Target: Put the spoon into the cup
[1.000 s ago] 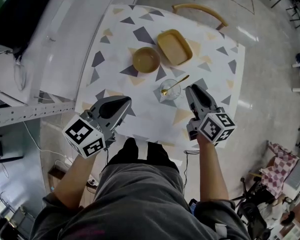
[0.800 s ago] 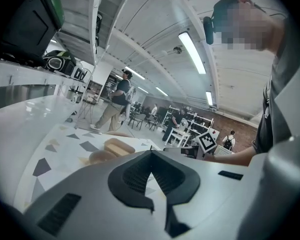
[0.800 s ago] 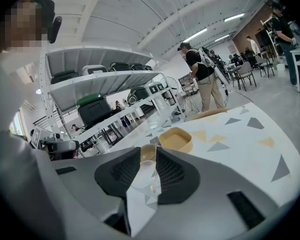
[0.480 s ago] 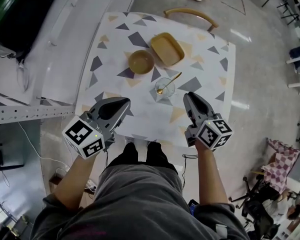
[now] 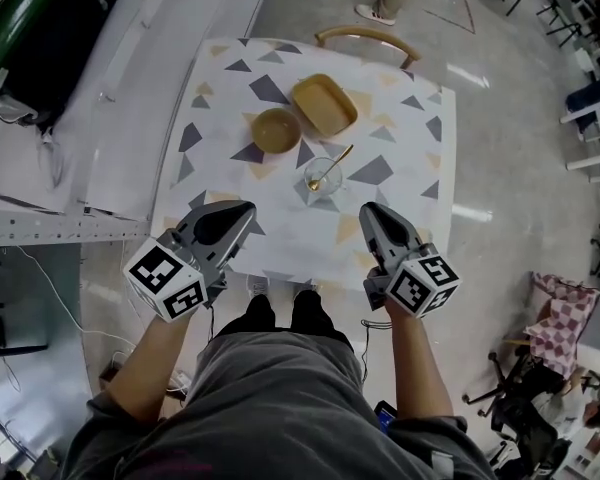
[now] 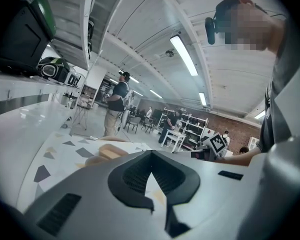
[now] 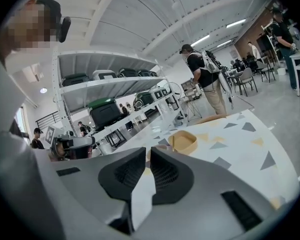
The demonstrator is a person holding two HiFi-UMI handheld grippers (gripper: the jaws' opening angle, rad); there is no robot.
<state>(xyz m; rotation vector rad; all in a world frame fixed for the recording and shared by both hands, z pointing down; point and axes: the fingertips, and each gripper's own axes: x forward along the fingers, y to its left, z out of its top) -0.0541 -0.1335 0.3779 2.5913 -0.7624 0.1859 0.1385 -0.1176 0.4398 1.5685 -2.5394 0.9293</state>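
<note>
A clear glass cup (image 5: 323, 178) stands near the middle of the patterned table (image 5: 400, 158). A gold spoon (image 5: 332, 164) rests inside it, bowl down, handle leaning out to the upper right. Both grippers hang at the table's near edge, well short of the cup. My left gripper (image 5: 248, 208) is at the left, its jaws meeting at the tip with nothing held (image 6: 149, 156). At the right, my right gripper (image 5: 368, 211) also holds nothing, with only a thin slit between its pads (image 7: 147, 151).
A brown bowl (image 5: 276, 130) and a yellow square tray (image 5: 323, 105) sit beyond the cup. A wooden chair (image 5: 368, 38) stands at the far edge of the table. White shelving with a green case (image 5: 25, 28) runs along the left. A person stands past the chair.
Both grippers and the camera have drawn back from the table. The right gripper, close beside the cup a second ago, is now at the near edge. The spoon stays in the cup.
</note>
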